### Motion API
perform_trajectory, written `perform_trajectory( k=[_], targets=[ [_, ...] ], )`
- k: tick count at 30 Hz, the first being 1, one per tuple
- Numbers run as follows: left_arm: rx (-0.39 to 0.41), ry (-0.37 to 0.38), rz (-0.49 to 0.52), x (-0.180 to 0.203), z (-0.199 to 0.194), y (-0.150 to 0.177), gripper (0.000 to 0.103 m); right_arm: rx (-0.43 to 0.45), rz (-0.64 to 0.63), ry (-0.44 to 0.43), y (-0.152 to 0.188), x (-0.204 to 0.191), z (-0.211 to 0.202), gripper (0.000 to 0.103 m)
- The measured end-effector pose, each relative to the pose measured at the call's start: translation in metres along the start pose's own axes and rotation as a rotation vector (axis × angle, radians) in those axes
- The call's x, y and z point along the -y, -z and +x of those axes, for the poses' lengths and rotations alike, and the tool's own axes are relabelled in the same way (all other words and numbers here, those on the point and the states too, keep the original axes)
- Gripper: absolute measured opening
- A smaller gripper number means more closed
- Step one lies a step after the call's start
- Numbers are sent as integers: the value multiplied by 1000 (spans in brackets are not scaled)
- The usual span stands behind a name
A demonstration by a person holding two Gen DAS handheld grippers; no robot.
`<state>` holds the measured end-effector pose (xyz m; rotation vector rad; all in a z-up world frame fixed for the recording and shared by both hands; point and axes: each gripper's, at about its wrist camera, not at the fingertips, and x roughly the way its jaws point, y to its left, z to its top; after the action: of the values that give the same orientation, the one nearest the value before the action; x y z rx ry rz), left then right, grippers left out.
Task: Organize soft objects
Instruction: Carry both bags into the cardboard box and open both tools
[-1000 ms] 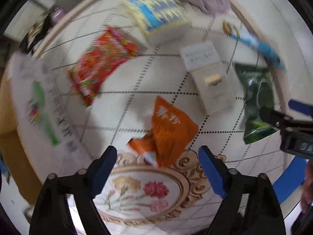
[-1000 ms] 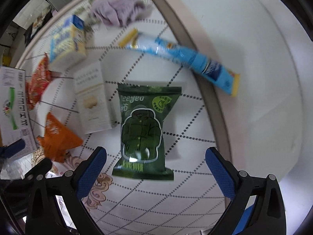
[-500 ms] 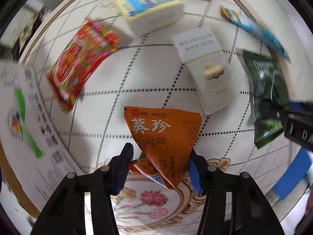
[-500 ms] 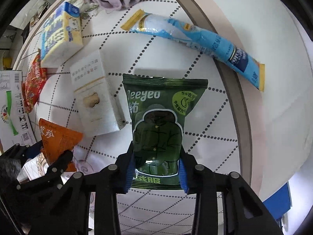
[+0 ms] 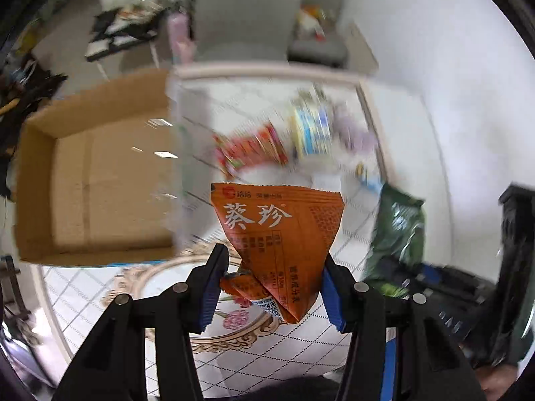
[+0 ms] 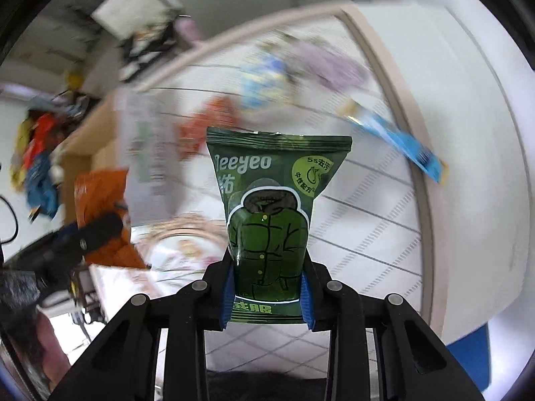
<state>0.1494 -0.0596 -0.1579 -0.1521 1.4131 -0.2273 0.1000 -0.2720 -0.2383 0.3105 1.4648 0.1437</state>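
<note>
My left gripper point(image 5: 272, 284) is shut on an orange snack packet point(image 5: 281, 234) and holds it up above the table. My right gripper point(image 6: 267, 295) is shut on a green packet point(image 6: 271, 214) with a jacket drawing, also lifted off the table. The green packet point(image 5: 398, 230) shows at the right of the left wrist view, and the orange packet point(image 6: 100, 207) at the left of the right wrist view. An open cardboard box point(image 5: 97, 180) stands to the left of the table.
On the patterned tabletop point(image 5: 254, 344) lie a red packet point(image 5: 250, 150), a blue-and-yellow pack point(image 5: 311, 130), a lilac cloth point(image 5: 354, 133) and a long blue tube packet point(image 6: 398, 143). A grey chair point(image 5: 254, 16) stands beyond the table. The background is motion-blurred.
Both grippers closed on their packets, the left on the orange one and the right on the green one, then lifted them off the table. The views have tilted up toward the box.
</note>
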Motion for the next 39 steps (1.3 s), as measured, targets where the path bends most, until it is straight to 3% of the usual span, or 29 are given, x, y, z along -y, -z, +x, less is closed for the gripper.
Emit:
perform_trajectory(
  k=[4,7,11,14,21,29,33,36,39],
  targets=[
    [67,-27,-65,-41,-37,-18,49,23,-111,-67,-24,-73,-31,33],
    [92,-79,-107,-87,-46,-29,49,32,-165,-73,-48,-132,-23,34],
    [39,-73,-197,-163,-34,-44,49,5,-190,-56,-76,-201,10,33],
    [-17,-65,-221,-202,-2,-62,49,-24,-183,-16,-98,-239,50,33],
    [-145,36,-255,-261,79,-102,49,-114,-162,78,-144,-270,150,33],
    [-227,96,-240,-267,130,-127,50,-156,-138,160,-168,-268,216,34],
    [-267,74,-261,-270,144,-132,54,-162,-138,173,-174,-271,231,34],
    [-297,66,-255,-268,147,-132,57,-160,-130,180,-176,-272,232,44],
    [-276,31,-224,-265,137,-129,61,-157,-132,180,-174,-275,226,57]
  ],
)
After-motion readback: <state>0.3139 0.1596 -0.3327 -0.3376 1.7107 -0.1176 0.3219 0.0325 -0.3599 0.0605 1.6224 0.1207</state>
